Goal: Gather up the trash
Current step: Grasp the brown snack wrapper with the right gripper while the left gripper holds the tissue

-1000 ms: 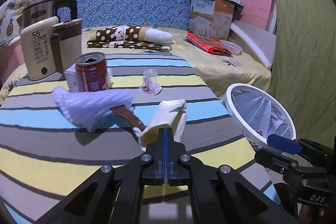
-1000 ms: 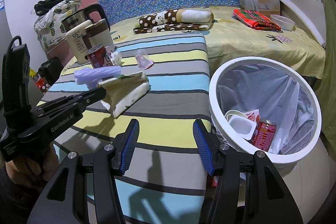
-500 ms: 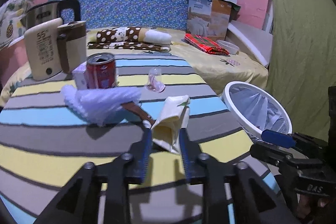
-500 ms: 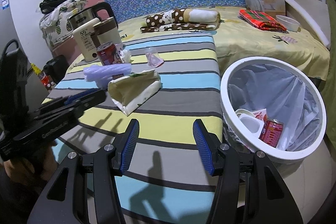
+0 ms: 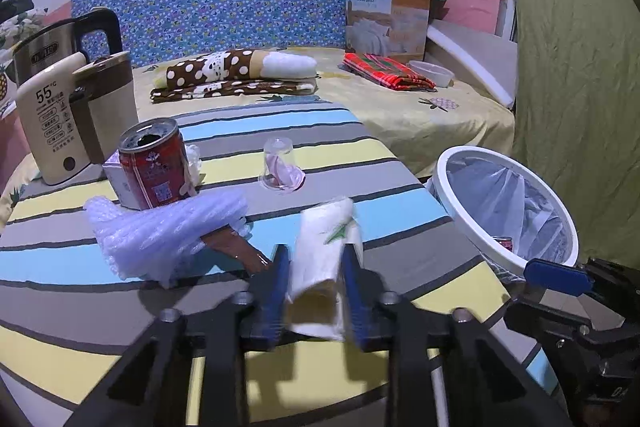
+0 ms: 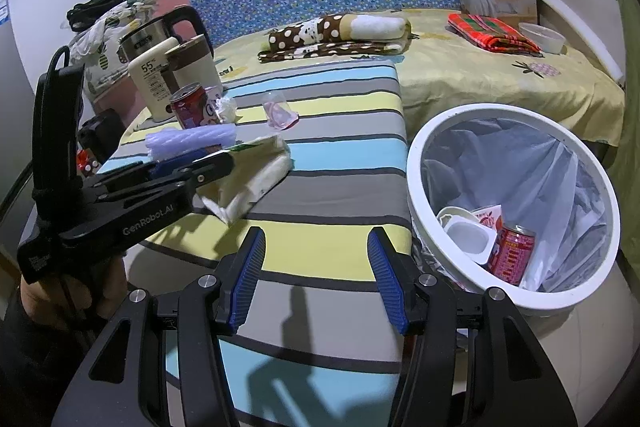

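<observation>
A cream paper bag (image 5: 320, 263) lies on the striped table (image 5: 100, 347); it also shows in the right wrist view (image 6: 256, 171). My left gripper (image 5: 316, 287) is open with its blue pads either side of the bag's near end. My right gripper (image 6: 320, 279) is open and empty, low at the table's front edge, left of the white trash bin (image 6: 516, 299). The bin holds a red can (image 6: 512, 251) and a white tub (image 6: 468, 235). Other trash on the table: a red can (image 5: 154, 163), bubble wrap (image 5: 168, 231), a clear plastic cup (image 5: 280, 167).
Two kettles (image 5: 68, 107) stand at the table's back left beside a small white carton (image 5: 120, 179). A brown wrapper (image 5: 236, 251) pokes out from under the bubble wrap. A bed with folded blankets (image 5: 240, 75) and a box (image 5: 384, 19) lies behind. A green curtain (image 5: 580, 67) hangs right.
My left gripper was shut behind the paper bag; it has opened and moved forward so its fingers straddle the bag. The right gripper stayed open and shifted slightly.
</observation>
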`<state>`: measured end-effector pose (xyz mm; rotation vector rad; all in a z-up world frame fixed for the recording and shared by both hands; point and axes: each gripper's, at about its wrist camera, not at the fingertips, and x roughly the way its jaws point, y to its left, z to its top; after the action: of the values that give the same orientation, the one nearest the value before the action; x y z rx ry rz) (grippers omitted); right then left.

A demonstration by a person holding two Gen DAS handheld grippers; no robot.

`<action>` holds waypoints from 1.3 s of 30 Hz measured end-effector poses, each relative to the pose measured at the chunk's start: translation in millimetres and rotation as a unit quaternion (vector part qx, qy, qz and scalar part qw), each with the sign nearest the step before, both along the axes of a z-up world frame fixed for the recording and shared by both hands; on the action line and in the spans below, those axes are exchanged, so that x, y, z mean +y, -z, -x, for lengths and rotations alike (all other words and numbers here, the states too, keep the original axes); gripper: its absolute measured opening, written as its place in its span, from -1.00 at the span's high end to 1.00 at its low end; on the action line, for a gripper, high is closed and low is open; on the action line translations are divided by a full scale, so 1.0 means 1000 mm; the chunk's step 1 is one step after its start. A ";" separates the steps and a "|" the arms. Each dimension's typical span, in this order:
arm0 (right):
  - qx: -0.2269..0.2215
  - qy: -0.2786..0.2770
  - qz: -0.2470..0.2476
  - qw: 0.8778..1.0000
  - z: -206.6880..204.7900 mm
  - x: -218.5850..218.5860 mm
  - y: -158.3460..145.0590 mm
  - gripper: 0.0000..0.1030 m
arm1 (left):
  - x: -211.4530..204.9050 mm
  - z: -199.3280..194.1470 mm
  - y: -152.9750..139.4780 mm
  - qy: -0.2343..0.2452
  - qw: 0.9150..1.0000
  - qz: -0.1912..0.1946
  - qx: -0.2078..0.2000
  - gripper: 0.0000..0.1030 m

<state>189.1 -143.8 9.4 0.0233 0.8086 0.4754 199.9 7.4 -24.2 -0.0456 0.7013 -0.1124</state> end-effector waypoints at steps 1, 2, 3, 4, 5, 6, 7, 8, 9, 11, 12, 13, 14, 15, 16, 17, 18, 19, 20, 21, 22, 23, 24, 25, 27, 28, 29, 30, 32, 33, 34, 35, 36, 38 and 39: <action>0.000 0.000 0.000 1.000 0.000 0.000 0.000 -0.07 | 0.000 0.001 0.001 -0.002 1.000 0.000 0.002 0.86; 0.000 0.001 0.000 1.000 0.000 0.000 -0.001 -0.07 | 0.001 0.002 0.001 -0.004 1.000 0.002 0.003 0.86; -0.001 0.001 0.000 1.000 0.000 -0.001 -0.001 -0.07 | 0.002 0.005 0.000 -0.006 1.000 0.005 0.002 0.87; -0.001 0.000 -0.001 1.000 0.000 -0.001 -0.001 -0.07 | 0.002 0.007 0.000 -0.008 1.000 0.007 0.001 0.87; -0.001 0.000 -0.001 1.000 0.001 -0.001 -0.002 -0.07 | 0.003 0.010 -0.001 -0.011 1.000 0.009 -0.001 0.87; -0.002 -0.001 -0.001 1.000 0.001 0.000 -0.003 -0.07 | 0.004 0.013 -0.001 -0.013 1.000 0.010 -0.001 0.87; -0.002 -0.001 -0.001 1.000 0.001 0.000 -0.003 -0.07 | 0.006 0.018 -0.002 -0.016 1.000 0.013 -0.003 0.87; -0.003 -0.003 -0.001 1.000 0.002 0.001 -0.004 -0.07 | 0.007 0.022 -0.003 -0.018 1.000 0.016 -0.004 0.87; -0.003 -0.005 -0.001 1.000 0.003 0.002 -0.005 -0.07 | 0.010 0.026 -0.003 -0.021 1.000 0.018 -0.005 0.88; -0.004 -0.008 0.001 1.000 0.003 0.005 -0.005 -0.07 | 0.016 0.037 -0.004 -0.029 0.999 0.024 -0.007 0.88; -0.003 -0.009 0.001 1.000 0.003 0.007 -0.005 -0.07 | 0.021 0.045 -0.004 -0.035 0.999 0.028 -0.007 0.88; -0.003 -0.011 0.001 1.000 0.003 0.008 -0.006 -0.07 | 0.024 0.049 -0.004 -0.040 0.999 0.030 -0.006 0.88; -0.002 -0.014 0.001 1.000 0.003 0.010 -0.006 -0.07 | 0.027 0.053 -0.004 -0.044 0.998 0.032 -0.006 0.88; -0.002 -0.018 0.002 1.000 0.002 0.014 -0.006 -0.07 | 0.032 0.058 -0.004 -0.050 0.998 0.031 -0.006 0.88; -0.002 -0.021 0.003 1.000 0.002 0.017 -0.006 -0.07 | 0.037 0.064 -0.004 -0.057 0.998 0.032 -0.006 0.88; -0.002 -0.027 0.003 1.000 0.002 0.020 -0.005 -0.07 | 0.041 0.068 -0.004 -0.061 0.998 0.033 -0.005 0.88; -0.001 -0.032 0.003 0.999 0.001 0.024 -0.005 -0.07 | 0.045 0.072 -0.004 -0.066 0.997 0.034 -0.005 0.88; 0.000 -0.039 0.003 0.999 0.000 0.029 -0.005 -0.07 | 0.050 0.076 -0.004 -0.073 0.997 0.035 -0.005 0.88; 0.000 -0.043 0.003 0.999 -0.001 0.032 -0.005 -0.07 | 0.053 0.079 -0.004 -0.076 0.996 0.036 -0.006 0.88; 0.000 -0.048 0.004 0.999 -0.002 0.036 -0.004 -0.07 | 0.057 0.083 -0.005 -0.081 0.996 0.037 -0.007 0.88; 0.001 -0.054 0.003 0.999 -0.003 0.041 -0.004 -0.07 | 0.061 0.087 -0.006 -0.085 0.996 0.039 -0.009 0.88; 0.005 -0.060 0.002 0.998 -0.005 0.046 -0.003 -0.07 | 0.065 0.091 -0.006 -0.086 0.995 0.040 -0.009 0.88; 0.007 -0.063 0.000 0.998 -0.006 0.048 -0.003 -0.07 | 0.069 0.095 -0.007 -0.089 0.995 0.043 -0.010 0.88; 0.007 -0.068 -0.001 0.998 -0.007 0.052 -0.004 -0.07 | 0.072 0.099 -0.008 -0.091 0.995 0.045 -0.011 0.88; 0.007 -0.076 -0.002 0.997 -0.008 0.060 -0.005 -0.07 | 0.078 0.107 -0.009 -0.094 0.994 0.048 -0.014 0.88; 0.007 -0.078 -0.003 0.997 -0.008 0.062 -0.004 -0.07 | 0.083 0.111 -0.009 -0.099 0.994 0.048 -0.015 0.88; 0.009 -0.081 -0.003 0.997 -0.009 0.066 -0.003 -0.07 | 0.087 0.115 -0.010 -0.105 0.993 0.048 -0.016 0.88; 0.010 -0.083 -0.003 0.996 -0.009 0.069 -0.002 -0.07 | 0.090 0.117 -0.010 -0.109 0.993 0.047 -0.016 0.88; 0.018 -0.087 -0.006 0.996 -0.012 0.075 0.000 -0.07 | 0.101 0.123 -0.011 -0.124 0.991 0.045 -0.019 0.88; 0.021 -0.088 -0.007 0.996 -0.012 0.079 0.001 -0.07 | 0.106 0.126 -0.012 -0.133 0.990 0.045 -0.020 0.88; 0.023 -0.090 -0.006 0.996 -0.012 0.084 0.002 -0.07 | 0.110 0.127 -0.012 -0.139 0.989 0.045 -0.021 0.88; 0.025 -0.092 -0.006 0.995 -0.012 0.089 0.002 -0.07 | 0.116 0.129 -0.012 -0.147 0.988 0.046 -0.023 0.88; 0.027 -0.094 -0.007 0.995 -0.012 0.093 0.002 -0.07 | 0.119 0.130 -0.011 -0.151 0.987 0.046 -0.023 0.88; 0.029 -0.099 -0.007 0.995 -0.012 0.103 0.003 -0.07 | 0.127 0.133 -0.010 -0.161 0.986 0.047 -0.023 0.88; 0.030 -0.101 -0.007 0.994 -0.013 0.108 0.002 -0.07 | 0.130 0.133 -0.008 -0.165 0.985 0.048 -0.022 0.88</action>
<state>201.8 -35.7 7.0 -0.0325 0.8702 0.6749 66.9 137.6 -15.8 -0.2498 0.6357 0.1716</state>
